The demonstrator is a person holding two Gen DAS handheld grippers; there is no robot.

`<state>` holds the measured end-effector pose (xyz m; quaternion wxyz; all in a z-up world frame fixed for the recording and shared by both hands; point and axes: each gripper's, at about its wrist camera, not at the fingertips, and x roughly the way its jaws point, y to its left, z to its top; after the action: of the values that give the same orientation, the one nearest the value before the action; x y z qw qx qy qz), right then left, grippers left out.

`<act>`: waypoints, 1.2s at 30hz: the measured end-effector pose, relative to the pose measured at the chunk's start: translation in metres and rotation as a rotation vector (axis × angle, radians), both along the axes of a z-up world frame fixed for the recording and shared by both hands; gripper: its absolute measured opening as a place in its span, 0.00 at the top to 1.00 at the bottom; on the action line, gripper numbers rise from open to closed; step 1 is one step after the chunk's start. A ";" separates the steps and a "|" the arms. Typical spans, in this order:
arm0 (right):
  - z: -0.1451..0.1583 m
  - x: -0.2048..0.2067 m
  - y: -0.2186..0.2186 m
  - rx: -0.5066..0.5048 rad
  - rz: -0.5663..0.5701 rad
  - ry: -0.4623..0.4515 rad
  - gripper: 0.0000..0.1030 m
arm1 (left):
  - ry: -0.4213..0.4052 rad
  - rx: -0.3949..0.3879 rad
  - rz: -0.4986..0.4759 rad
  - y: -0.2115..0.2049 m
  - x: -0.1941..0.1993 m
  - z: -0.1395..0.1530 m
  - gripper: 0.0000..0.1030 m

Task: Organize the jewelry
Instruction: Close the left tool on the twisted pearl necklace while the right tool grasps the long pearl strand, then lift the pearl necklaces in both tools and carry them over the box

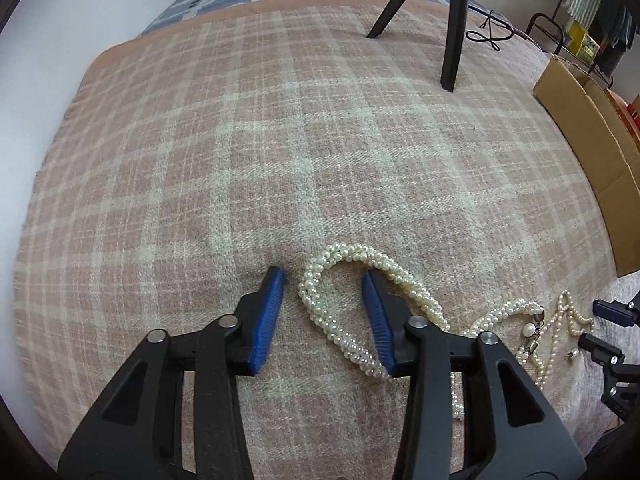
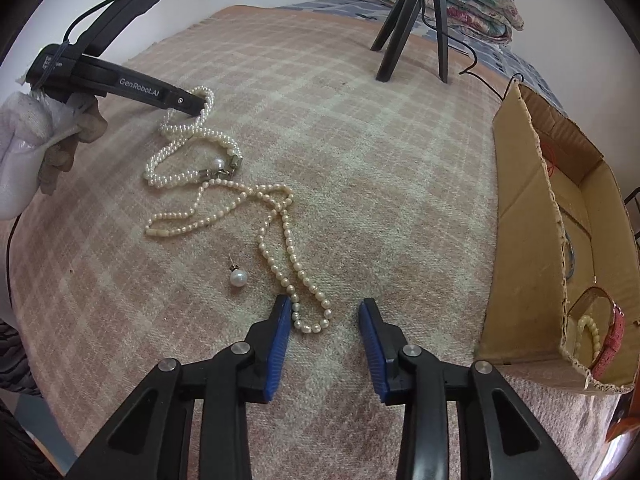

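**A:** What writing can be read, and how are the tongs set?

**B:** "GenRobot.AI" is printed in white on the black side of the left tongs (image 2: 198, 106), as seen from the right wrist view. A small marking sits further back on that body, but it is too blurred to be read. No other legible labels are found. The left tongs (image 1: 324, 280) are spread wide, and nothing is pinched. One blue pad (image 1: 270, 320) is set down on the plaid blanket (image 1: 240, 140), outside the loop of the twisted pearl necklace (image 1: 320, 280); the other pad rests inside that loop, so one side of the rope lies between the pads.

**A:** And the right tongs?

**B:** The right tongs (image 2: 325, 308) are also spread, with nothing gripped. The lower bend of a single-strand pearl necklace (image 2: 280, 240) is seen just ahead of them, touching the tip of the left pad. A pearl stud earring (image 2: 238, 279) lies just left of that tip, apart from the strand. Further ahead and to the left, the twisted necklace (image 2: 192, 140) is met by the left tongs.

**A:** Anything to the right?

**B:** A cardboard box (image 2: 520, 240) is placed to the right of the right tongs, on the bed. Inside it, a beaded bracelet (image 2: 590, 332) and a red-strapped watch (image 2: 612, 340) are seen. A black tripod (image 2: 412, 20) stands far ahead.
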<state>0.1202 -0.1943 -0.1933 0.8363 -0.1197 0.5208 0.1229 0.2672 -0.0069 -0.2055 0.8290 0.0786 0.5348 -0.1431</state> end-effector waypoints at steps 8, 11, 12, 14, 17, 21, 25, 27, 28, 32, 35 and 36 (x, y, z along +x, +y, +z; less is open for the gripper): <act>0.002 -0.001 -0.002 0.035 0.000 -0.002 0.93 | -0.009 -0.013 0.000 -0.006 0.003 0.003 0.94; 0.005 -0.001 -0.004 0.059 -0.011 -0.004 0.94 | -0.012 -0.036 0.001 0.001 -0.001 0.010 0.94; 0.008 -0.002 -0.005 0.067 -0.014 -0.009 0.94 | -0.014 -0.048 0.004 0.003 -0.002 0.013 0.94; 0.013 -0.003 -0.007 0.073 -0.017 -0.026 0.94 | -0.027 -0.064 0.005 0.007 -0.006 0.021 0.94; 0.026 -0.005 -0.008 0.113 -0.024 -0.050 0.94 | -0.044 -0.111 0.012 0.014 -0.008 0.037 0.94; 0.046 -0.006 -0.007 0.159 -0.028 -0.091 0.94 | -0.086 -0.162 0.020 0.021 -0.011 0.063 0.94; 0.062 -0.007 -0.003 0.181 -0.023 -0.135 0.94 | -0.125 -0.195 0.018 0.025 -0.014 0.083 0.94; 0.071 -0.009 -0.002 0.196 -0.023 -0.156 0.94 | -0.141 -0.216 0.025 0.028 -0.015 0.093 0.94; 0.075 -0.010 -0.002 0.202 -0.022 -0.165 0.94 | -0.147 -0.226 0.028 0.028 -0.017 0.097 0.94; 0.091 -0.011 0.000 0.228 -0.021 -0.201 0.94 | -0.170 -0.259 0.032 0.029 -0.016 0.112 0.94; 0.104 -0.013 -0.001 0.250 -0.020 -0.231 0.94 | -0.196 -0.267 0.020 0.025 -0.022 0.124 0.94; 0.109 -0.015 -0.002 0.259 -0.020 -0.242 0.94 | -0.204 -0.271 0.013 0.023 -0.023 0.128 0.94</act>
<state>0.1051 -0.1960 -0.0846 0.9025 -0.0197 0.3973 0.1651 0.2439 0.0164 -0.0774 0.8829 -0.0233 0.4242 -0.2001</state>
